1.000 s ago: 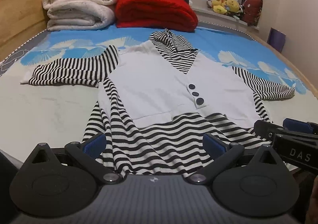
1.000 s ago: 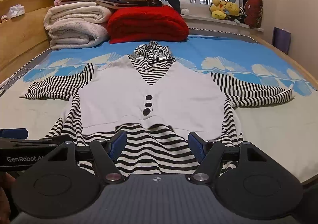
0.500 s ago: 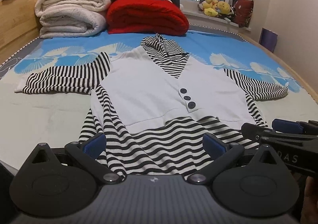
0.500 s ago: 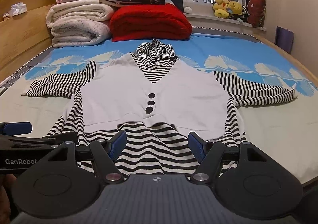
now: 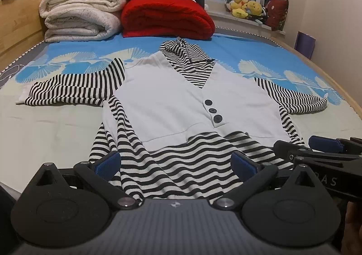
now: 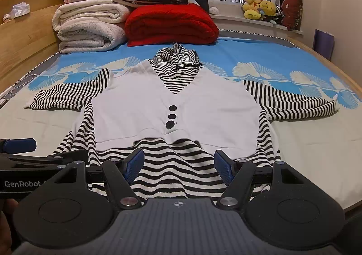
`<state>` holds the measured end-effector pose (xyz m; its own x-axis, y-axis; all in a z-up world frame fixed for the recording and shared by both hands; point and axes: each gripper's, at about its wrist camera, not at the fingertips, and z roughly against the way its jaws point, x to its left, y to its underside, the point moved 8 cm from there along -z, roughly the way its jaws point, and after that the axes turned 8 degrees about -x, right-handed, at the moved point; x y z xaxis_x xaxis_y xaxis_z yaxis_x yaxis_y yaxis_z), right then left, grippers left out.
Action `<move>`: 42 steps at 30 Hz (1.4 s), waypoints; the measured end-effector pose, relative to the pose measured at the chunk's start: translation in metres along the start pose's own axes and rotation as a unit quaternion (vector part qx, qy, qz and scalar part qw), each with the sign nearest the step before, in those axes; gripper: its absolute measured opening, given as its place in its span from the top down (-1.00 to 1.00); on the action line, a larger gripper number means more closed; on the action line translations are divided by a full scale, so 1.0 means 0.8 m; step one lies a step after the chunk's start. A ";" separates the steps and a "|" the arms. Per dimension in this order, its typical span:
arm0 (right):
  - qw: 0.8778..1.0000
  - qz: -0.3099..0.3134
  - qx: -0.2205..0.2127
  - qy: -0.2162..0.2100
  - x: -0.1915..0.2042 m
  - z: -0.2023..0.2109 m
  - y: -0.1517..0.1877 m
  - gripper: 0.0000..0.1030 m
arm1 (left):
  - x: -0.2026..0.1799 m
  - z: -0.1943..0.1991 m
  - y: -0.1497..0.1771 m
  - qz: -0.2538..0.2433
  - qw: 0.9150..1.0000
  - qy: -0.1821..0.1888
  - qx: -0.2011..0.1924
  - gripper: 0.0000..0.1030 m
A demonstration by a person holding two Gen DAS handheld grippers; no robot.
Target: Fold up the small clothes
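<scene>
Black-and-white striped hooded top with white vest front (image 5: 181,105) flat on bed (image 5: 45,123); left gripper (image 5: 176,164) and right gripper (image 6: 178,164) fingers wide, empty, above hem.

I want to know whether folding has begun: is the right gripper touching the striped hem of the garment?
Cannot tell. In the right wrist view the right gripper stands open with the striped hem seen between its fingers, but neither contact nor gap shows plainly.

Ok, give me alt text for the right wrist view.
A striped top with a white vest front and three dark buttons lies spread flat on a bed, sleeves out. The open right tool hovers over its hem, with folded blankets stacked behind.
</scene>
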<state>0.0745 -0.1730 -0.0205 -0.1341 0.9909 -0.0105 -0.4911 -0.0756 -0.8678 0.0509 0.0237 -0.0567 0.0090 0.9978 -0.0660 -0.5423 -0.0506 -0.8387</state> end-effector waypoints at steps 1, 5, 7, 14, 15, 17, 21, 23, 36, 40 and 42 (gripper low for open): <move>1.000 0.000 0.000 0.000 0.000 0.000 0.000 -0.35 | 0.000 0.000 0.000 0.000 1.000 0.000 0.000 -0.99; 1.000 0.000 0.000 0.000 0.000 0.000 0.000 -0.35 | 0.002 0.000 0.001 0.001 1.000 0.000 0.001 -0.99; 1.000 0.000 0.000 0.000 0.000 0.000 0.000 -0.35 | 0.002 0.000 0.001 0.001 1.000 -0.002 0.001 -0.99; 1.000 0.001 0.001 0.000 0.001 0.000 0.000 -0.35 | 0.003 -0.001 0.002 0.001 1.000 -0.002 0.004 -0.99; 1.000 0.001 0.001 0.000 0.002 0.000 0.000 -0.35 | 0.003 0.000 0.002 0.001 1.000 -0.003 0.004 -0.99; 1.000 0.002 0.002 0.000 0.002 -0.001 0.001 -0.35 | 0.003 0.000 0.002 0.001 1.000 -0.003 0.005 -0.99; 1.000 0.002 0.002 0.000 0.002 -0.001 0.001 -0.35 | 0.003 -0.001 0.001 0.001 1.000 -0.004 0.004 -0.99; 1.000 0.002 0.002 0.000 0.001 0.000 0.000 -0.35 | 0.004 -0.002 0.002 -0.001 1.000 -0.010 0.005 -0.99; 0.991 -0.105 0.025 0.085 -0.115 -0.038 -0.009 0.02 | 0.072 -0.090 -0.052 -0.008 0.999 0.011 0.050 0.20; 0.987 -0.086 0.069 0.117 -0.142 -0.072 0.013 -0.01 | 0.096 -0.136 -0.012 0.031 0.992 0.000 0.126 -0.16; 0.983 -0.088 0.095 0.127 -0.150 -0.087 0.028 -0.01 | 0.107 -0.153 0.019 0.046 0.983 -0.015 0.177 -0.21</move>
<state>0.1394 -0.2860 -0.0730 0.1751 0.9845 -0.0128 -0.6423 0.1043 -0.7593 0.1460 0.1034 -0.1415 -0.0763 0.9907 -0.1123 -0.7985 -0.1282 -0.5882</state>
